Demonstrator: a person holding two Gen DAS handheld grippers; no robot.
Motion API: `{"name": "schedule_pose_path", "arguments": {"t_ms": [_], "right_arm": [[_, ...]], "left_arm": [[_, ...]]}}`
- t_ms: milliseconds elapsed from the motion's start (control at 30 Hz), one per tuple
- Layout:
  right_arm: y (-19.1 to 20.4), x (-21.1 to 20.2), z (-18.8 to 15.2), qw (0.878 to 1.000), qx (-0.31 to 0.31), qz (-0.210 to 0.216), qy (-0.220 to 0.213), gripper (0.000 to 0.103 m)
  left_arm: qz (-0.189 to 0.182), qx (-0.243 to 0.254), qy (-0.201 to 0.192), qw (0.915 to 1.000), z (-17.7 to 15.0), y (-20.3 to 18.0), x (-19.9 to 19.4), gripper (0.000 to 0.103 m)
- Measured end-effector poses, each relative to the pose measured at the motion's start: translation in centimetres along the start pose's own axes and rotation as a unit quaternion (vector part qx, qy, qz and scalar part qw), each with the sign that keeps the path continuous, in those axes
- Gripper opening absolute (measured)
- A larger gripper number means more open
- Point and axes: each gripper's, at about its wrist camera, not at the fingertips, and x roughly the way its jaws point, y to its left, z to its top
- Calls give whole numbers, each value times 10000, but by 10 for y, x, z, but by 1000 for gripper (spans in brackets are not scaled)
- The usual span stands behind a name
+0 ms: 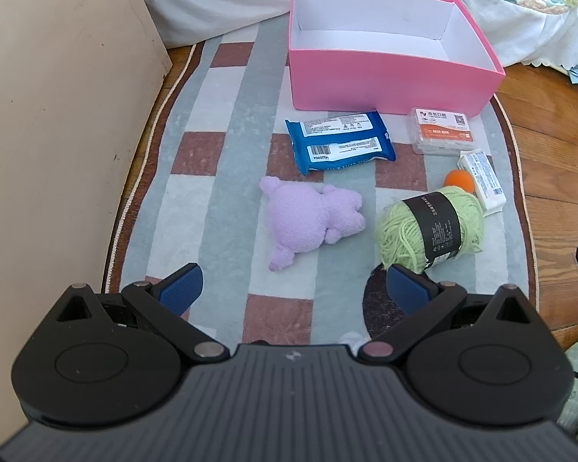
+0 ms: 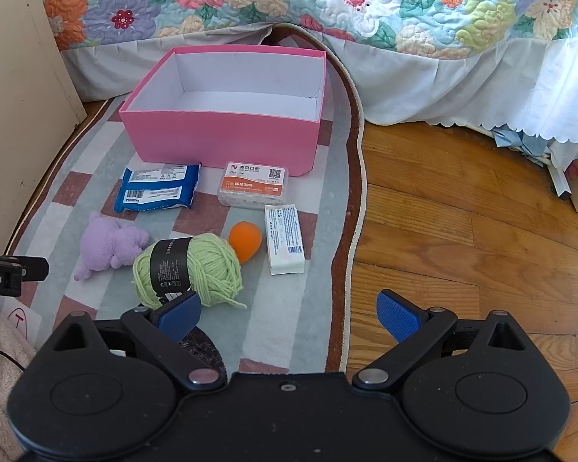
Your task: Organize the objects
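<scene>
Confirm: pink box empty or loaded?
Empty. The pink box shows only bare white floor and walls in both views; all six items lie outside on the rug.

Two wrist fisheyes, angled down at checked rug [image 1: 227, 88], near floor; both share pink box [image 2: 219, 142].

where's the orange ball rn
The orange ball lies on the rug, wedged between the green yarn and the white packet, in front of the pink box; the left wrist view shows it at right, mostly hidden behind the yarn.
</scene>
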Motion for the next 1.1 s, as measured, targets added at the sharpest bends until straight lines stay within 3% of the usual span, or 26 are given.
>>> {"name": "schedule_pose_path", "arguments": {"t_ms": [367,600,633,867,1000,1100], "right_arm": [[0,1,0,10000,3,0,5,100],[0,1,-1,10000,-11,2,27,100],[1,1,-2,10000,-19,2,33,100],[11,-8,1,9988,-463,126,-51,100],[11,-15,5,9963,-694,471,-190,100],[7,-22,4,9928,-783,725,-546,100]], "left_arm": [[-44,-198,-6,9998,1,10,2,103],[279,-197,-213,9992,0,14,-1,103],[412,-475,-201,9978,0,15,-1,103],[294,-326,-273,9987,2,10,-12,103],[141,-240,-307,9991,4,4,-18,103],[-32,-272,-294,9992,5,2,-20,103]]}}
